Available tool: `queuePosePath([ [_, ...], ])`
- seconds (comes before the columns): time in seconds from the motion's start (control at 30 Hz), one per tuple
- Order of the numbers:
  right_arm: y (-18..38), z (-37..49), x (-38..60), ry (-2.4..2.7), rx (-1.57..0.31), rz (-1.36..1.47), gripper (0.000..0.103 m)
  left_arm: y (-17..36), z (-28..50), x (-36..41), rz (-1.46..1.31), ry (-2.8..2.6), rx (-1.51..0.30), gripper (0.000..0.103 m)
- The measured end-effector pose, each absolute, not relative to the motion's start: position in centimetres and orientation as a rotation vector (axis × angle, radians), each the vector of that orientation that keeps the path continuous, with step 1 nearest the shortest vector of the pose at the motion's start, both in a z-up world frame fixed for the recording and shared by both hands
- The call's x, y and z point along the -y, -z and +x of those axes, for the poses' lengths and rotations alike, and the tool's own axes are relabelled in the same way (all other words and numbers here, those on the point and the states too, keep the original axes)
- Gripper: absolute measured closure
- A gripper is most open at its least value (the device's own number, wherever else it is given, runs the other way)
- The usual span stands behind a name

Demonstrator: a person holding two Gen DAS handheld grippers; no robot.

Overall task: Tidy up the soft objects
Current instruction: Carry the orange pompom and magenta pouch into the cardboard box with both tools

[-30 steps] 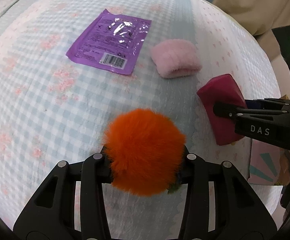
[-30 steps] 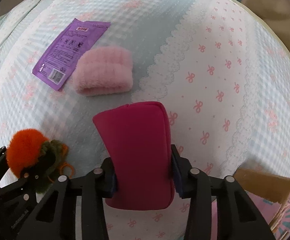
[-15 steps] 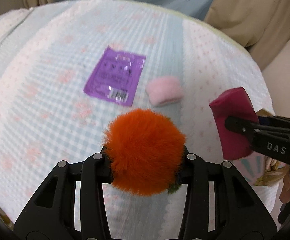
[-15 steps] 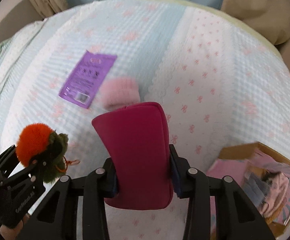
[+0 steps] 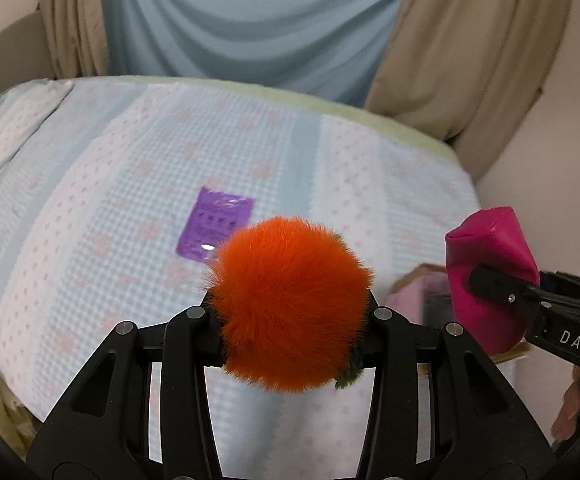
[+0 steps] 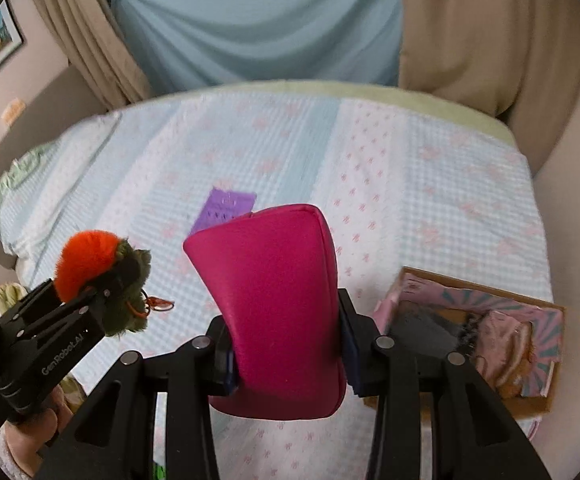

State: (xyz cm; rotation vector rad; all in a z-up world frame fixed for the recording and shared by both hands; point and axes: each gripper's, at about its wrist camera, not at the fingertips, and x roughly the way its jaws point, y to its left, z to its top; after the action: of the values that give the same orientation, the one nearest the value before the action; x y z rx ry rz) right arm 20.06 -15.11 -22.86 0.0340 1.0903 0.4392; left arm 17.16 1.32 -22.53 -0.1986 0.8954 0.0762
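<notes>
- So both grippers are up off the bed right now, each with something soft in it.
- The left gripper has its jaws squeezed onto an orange pompom; from the other camera you can see the fluffy ball has a dark green furry part and a little orange loop hanging off the back.
- The right gripper is clamped onto a magenta pouch, which stands upright between the jaws with its rounded top sticking up.
- In the left camera the pouch shows up at the right edge, pinched in the other tool, well apart from the pompom.
- Down on the bedspread, pale blue checks with pink bows, there's a flat purple packet lying by itself near the middle.
- At the near right corner of the bed sits an open cardboard box with a pink patterned lining and some stuff already in it: something grey and fuzzy, something pinkish. Can't tell exactly what they are, kinda blurry.
- The pouch is held just left of the box, not over it.
- Blue and tan curtains hang behind the bed.
</notes>
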Motion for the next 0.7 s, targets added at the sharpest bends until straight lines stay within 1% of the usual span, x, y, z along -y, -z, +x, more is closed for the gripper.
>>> queuePosePath([
  [0.2,18.6,17.2,20.6,-0.394,-1.024,0.101,0.066,18.0,15.3,4.4,-0.172,0.003,-0.86,0.065],
  [0.37,16.8,15.5,26.3,-0.303,-1.008,0.145,0.066,16.0,15.2,9.9,-0.122,0.11,-0.854,0.065],
  [0.5,16.5,14.6,30.6,-0.206,-1.009,0.196,0.066,15.7,16.3,14.1,-0.087,0.22,-0.866,0.065],
  [0.7,17.2,13.9,35.6,-0.055,-1.038,0.257,0.066,17.3,18.2,18.9,-0.053,0.347,-0.919,0.065],
])
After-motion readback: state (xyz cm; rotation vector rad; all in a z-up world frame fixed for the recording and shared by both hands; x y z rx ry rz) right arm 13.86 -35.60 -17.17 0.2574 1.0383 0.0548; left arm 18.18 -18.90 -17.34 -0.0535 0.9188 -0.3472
